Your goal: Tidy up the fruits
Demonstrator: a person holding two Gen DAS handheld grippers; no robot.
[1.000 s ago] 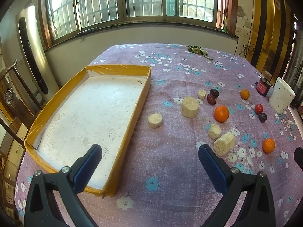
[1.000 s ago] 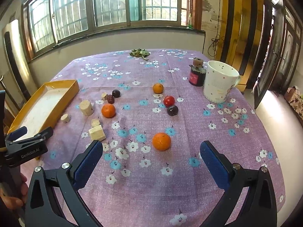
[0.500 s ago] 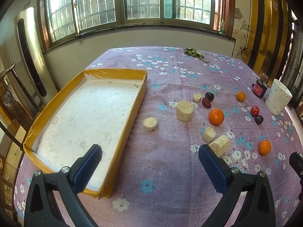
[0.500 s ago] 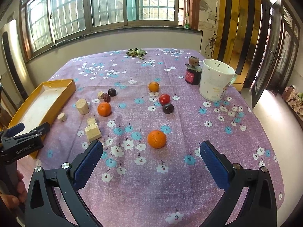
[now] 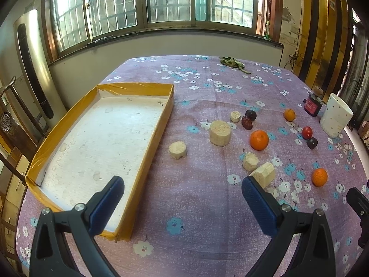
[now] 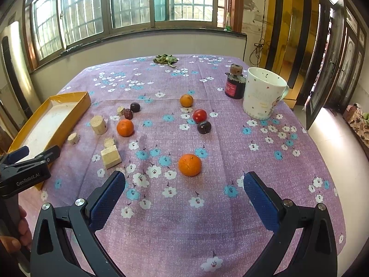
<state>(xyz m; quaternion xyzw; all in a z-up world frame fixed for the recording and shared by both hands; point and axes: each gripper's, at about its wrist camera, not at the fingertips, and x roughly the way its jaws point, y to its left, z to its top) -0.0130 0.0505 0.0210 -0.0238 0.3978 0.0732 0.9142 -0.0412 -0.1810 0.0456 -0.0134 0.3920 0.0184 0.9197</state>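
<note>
Left wrist view: the left gripper (image 5: 182,198) hangs with jaws apart, holding nothing, over the surface (image 5: 198,210) beside the yellow tray (image 5: 147,161). Right wrist view: the right gripper (image 6: 184,192), also spread and holding nothing, faces the nearest orange (image 6: 189,164); it looks firm, light and prone to rolling, so grip across its widest middle.

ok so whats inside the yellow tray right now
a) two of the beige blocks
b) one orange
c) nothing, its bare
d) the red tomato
c: the yellow tray shows only its stained white floor, while the oranges, beige blocks and the red tomato all lie on the tablecloth outside it.
</note>
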